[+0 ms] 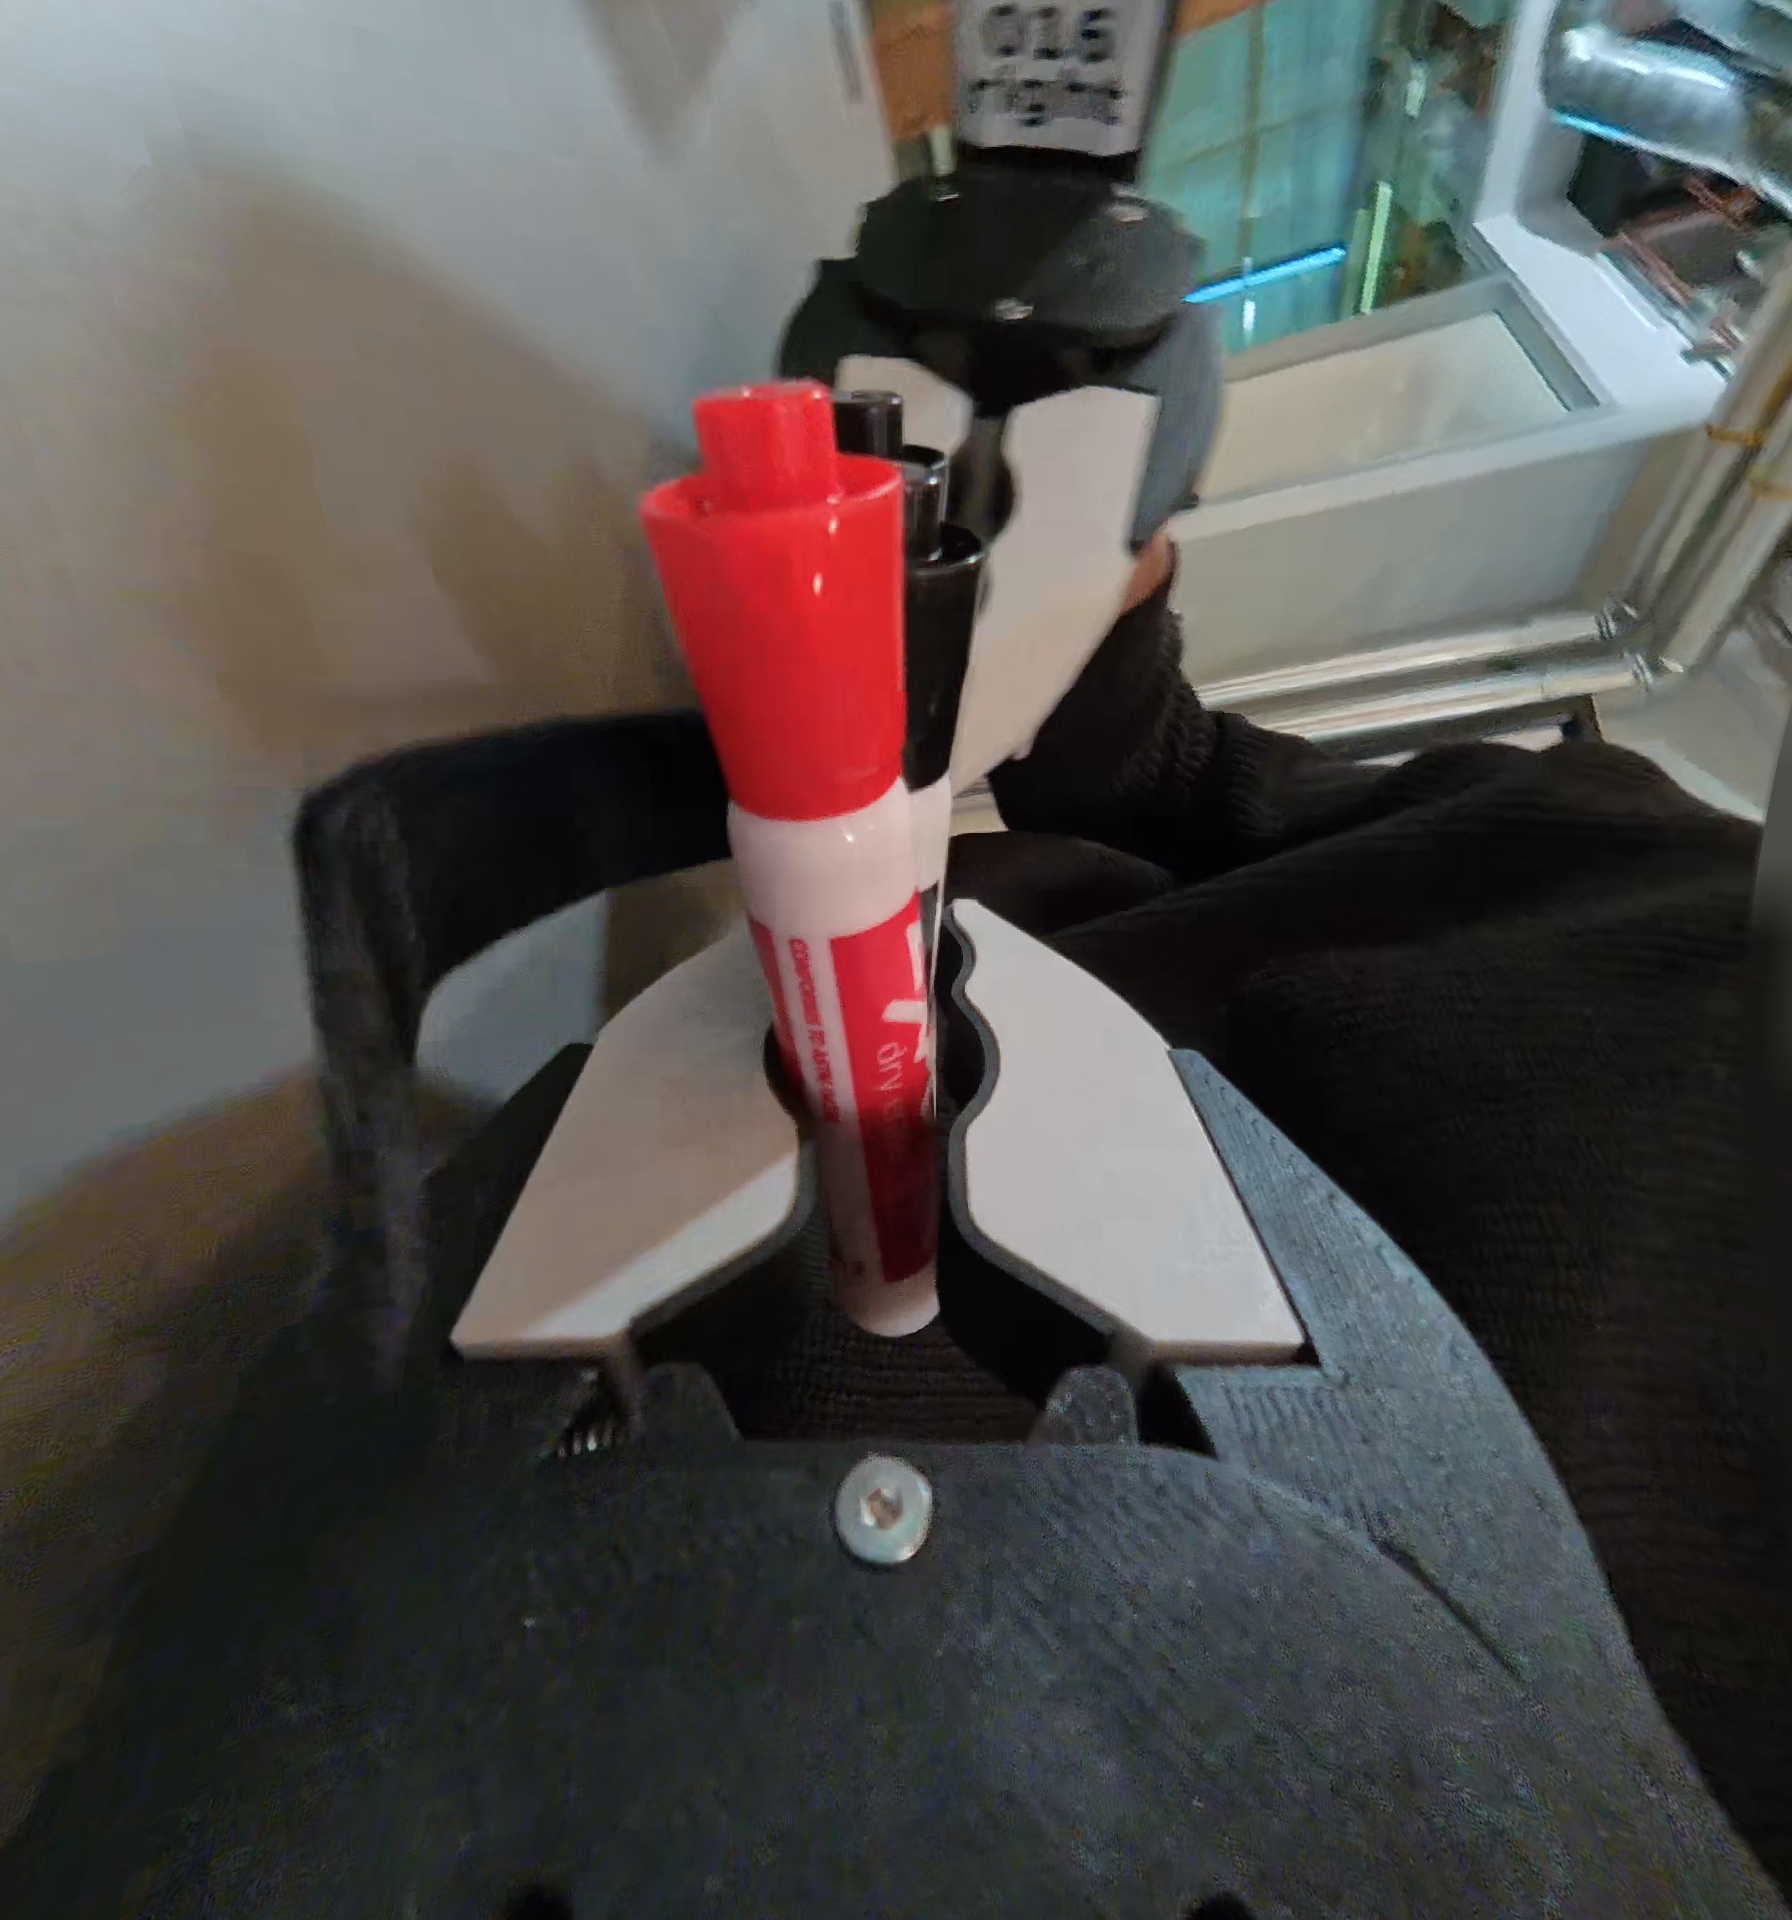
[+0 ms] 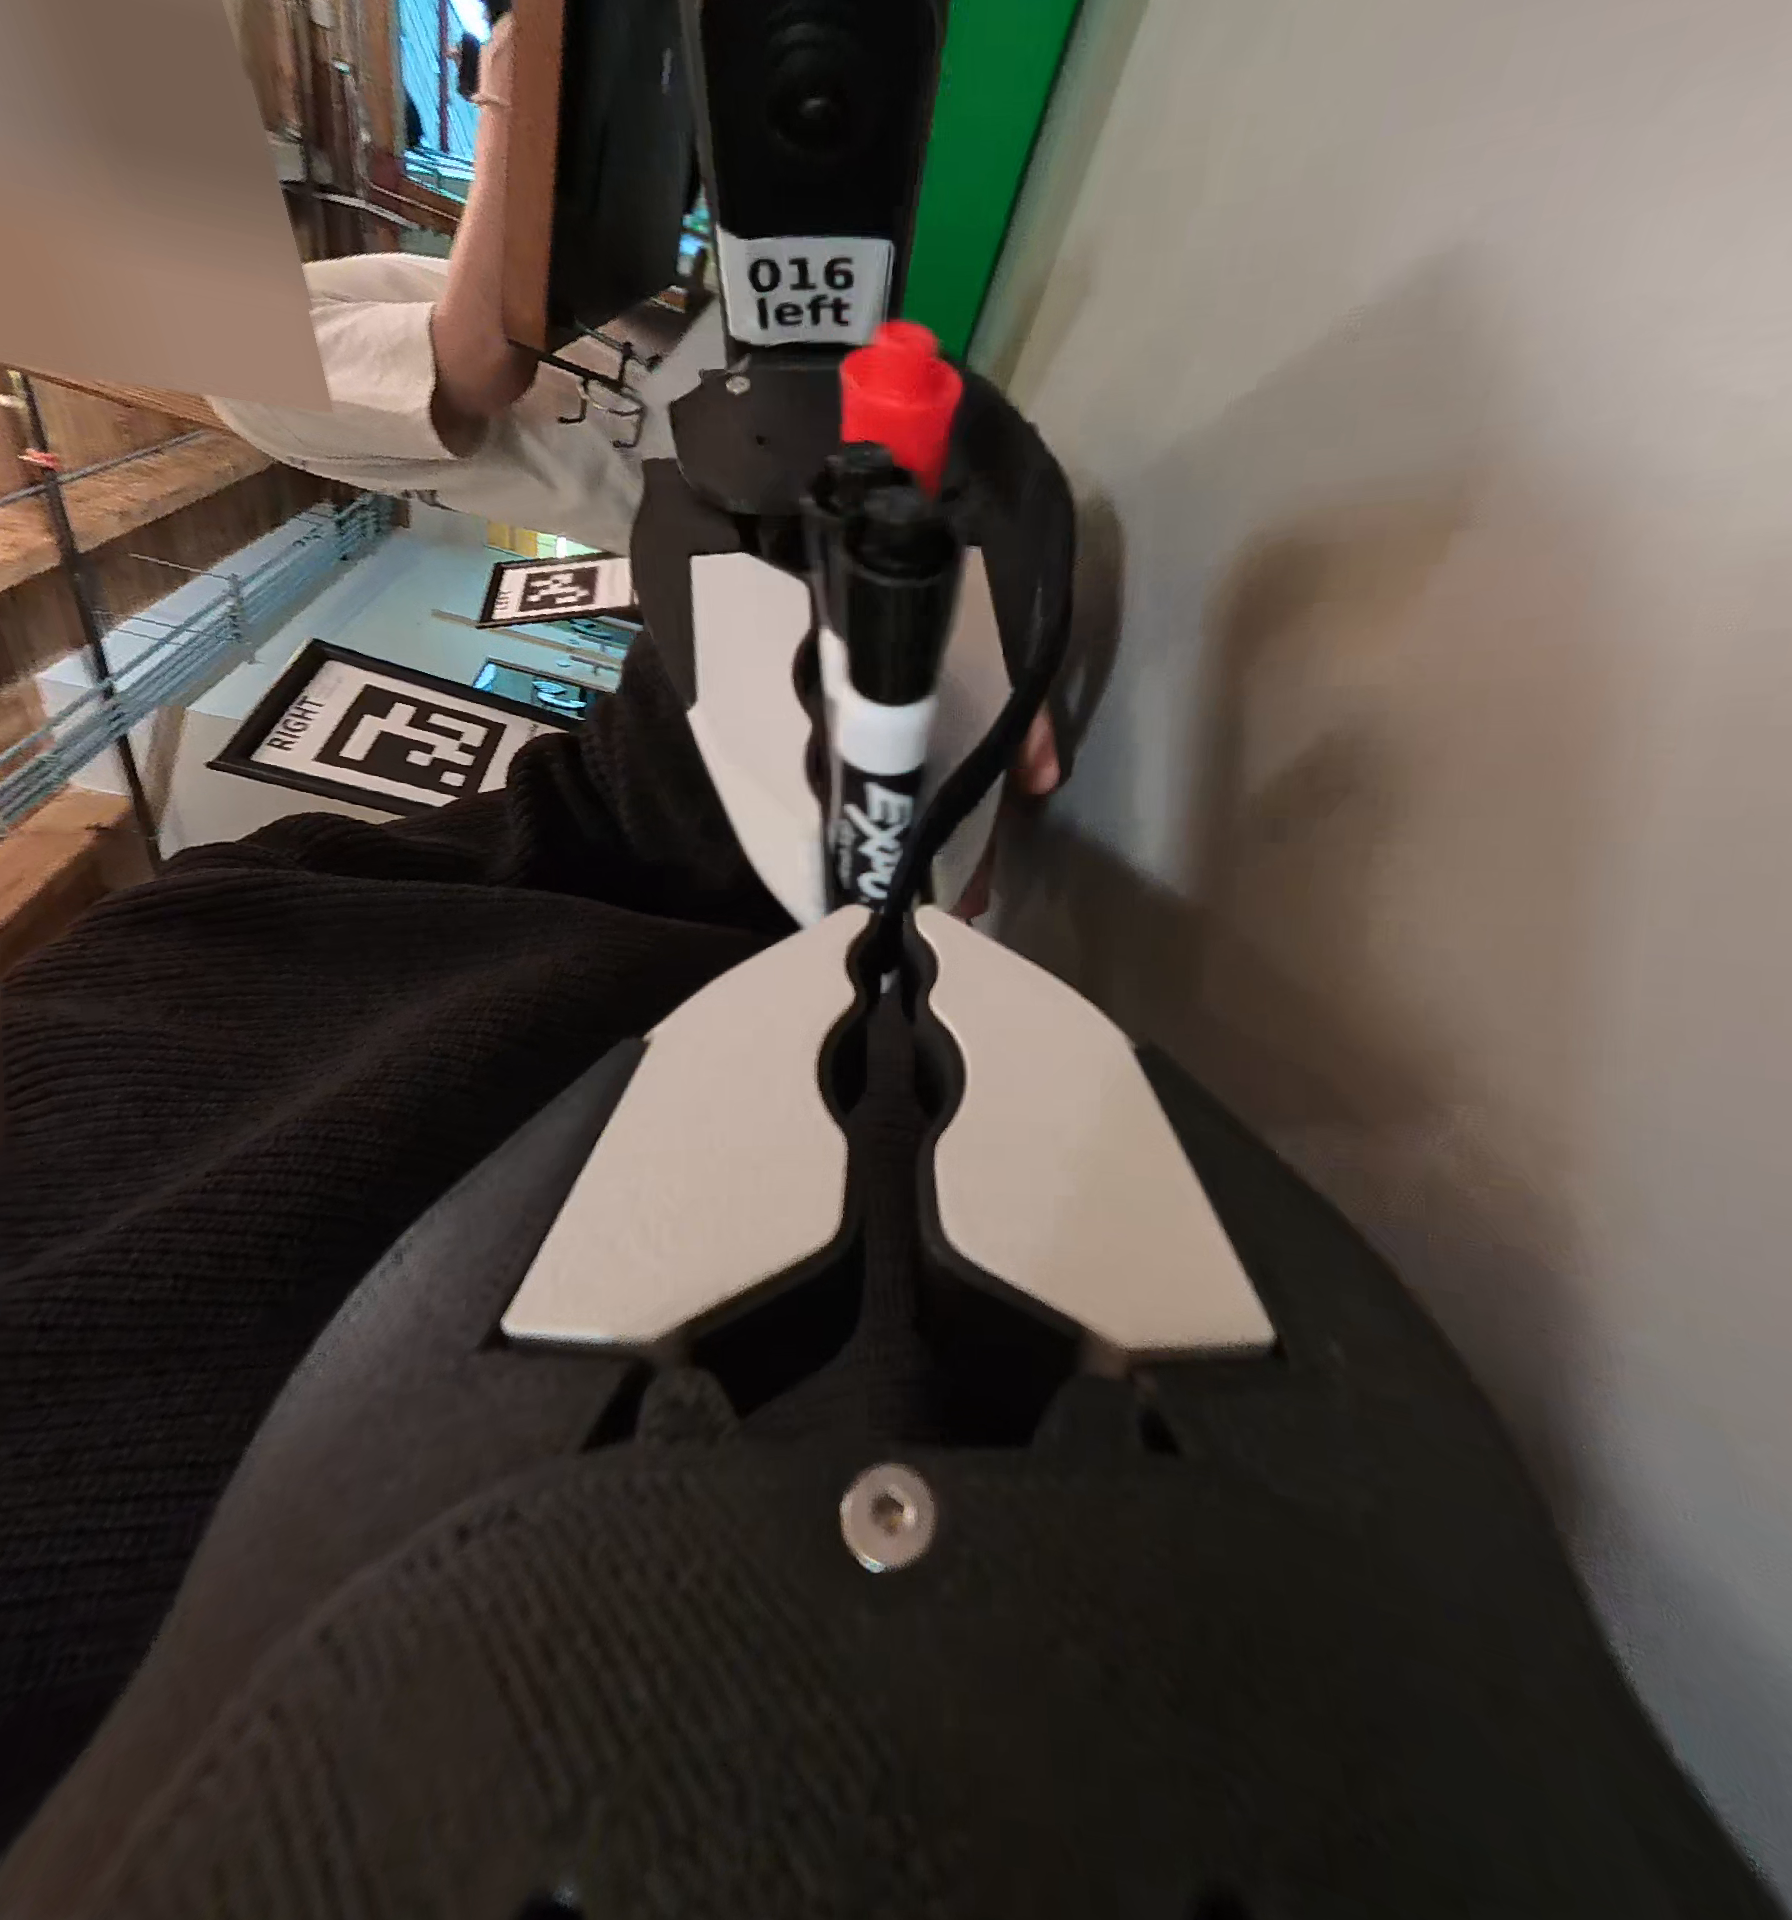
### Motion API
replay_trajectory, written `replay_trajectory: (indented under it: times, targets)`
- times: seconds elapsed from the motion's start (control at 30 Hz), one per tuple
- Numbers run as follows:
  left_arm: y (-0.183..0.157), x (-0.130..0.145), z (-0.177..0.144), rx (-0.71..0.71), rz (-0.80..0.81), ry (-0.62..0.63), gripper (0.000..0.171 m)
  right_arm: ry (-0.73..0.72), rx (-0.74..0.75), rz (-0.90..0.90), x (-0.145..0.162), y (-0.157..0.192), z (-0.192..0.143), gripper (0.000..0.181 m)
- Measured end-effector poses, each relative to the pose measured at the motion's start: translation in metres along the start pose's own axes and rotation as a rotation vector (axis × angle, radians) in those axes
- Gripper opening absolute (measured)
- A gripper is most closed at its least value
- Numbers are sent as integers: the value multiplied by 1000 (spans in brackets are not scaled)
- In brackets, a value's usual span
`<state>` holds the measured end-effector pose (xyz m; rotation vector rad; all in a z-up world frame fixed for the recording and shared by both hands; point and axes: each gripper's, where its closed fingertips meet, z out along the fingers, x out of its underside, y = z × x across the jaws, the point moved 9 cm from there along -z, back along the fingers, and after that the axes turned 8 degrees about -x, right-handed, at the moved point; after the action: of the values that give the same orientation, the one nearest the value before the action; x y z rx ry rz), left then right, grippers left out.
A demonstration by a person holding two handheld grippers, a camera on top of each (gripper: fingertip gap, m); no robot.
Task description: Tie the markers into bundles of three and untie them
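My left gripper (image 1: 861, 935) is shut on a bundle of three markers pointing away from it: a red marker (image 1: 798, 644) in front and two black markers (image 1: 939, 592) behind it. A black elastic band (image 1: 372, 935) loops out wide to the left of the bundle. My right gripper (image 2: 887, 935) faces the left one and is shut on the band (image 2: 1027, 665), which runs up around the capped ends of the black markers (image 2: 887, 665) and the red marker (image 2: 897, 405). The right gripper's white fingers (image 1: 1058, 540) show just behind the caps.
A pale wall (image 1: 248, 416) is close on one side. The black sleeves (image 1: 1443, 987) of the person holding the grippers fill the space below. Another person's white sleeve (image 2: 372, 353), framed black-and-white tags (image 2: 404, 743) and a green panel (image 2: 985, 156) lie farther off. Both grippers' tips are close together, under 4 cm apart.
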<state>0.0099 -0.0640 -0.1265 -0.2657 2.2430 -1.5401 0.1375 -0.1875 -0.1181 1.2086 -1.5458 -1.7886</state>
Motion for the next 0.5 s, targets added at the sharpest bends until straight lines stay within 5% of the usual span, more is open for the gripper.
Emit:
replay_trajectory:
  times: [0.3, 0.5]
  targets:
    - [10, -2, -2, -6, -103, -2, 19, 7, 126, -4, 0, -7, -1, 6]
    - [12, -3, -1, 12, -124, 13, 19, -11, 163, -6, -3, -8, -6, 33]
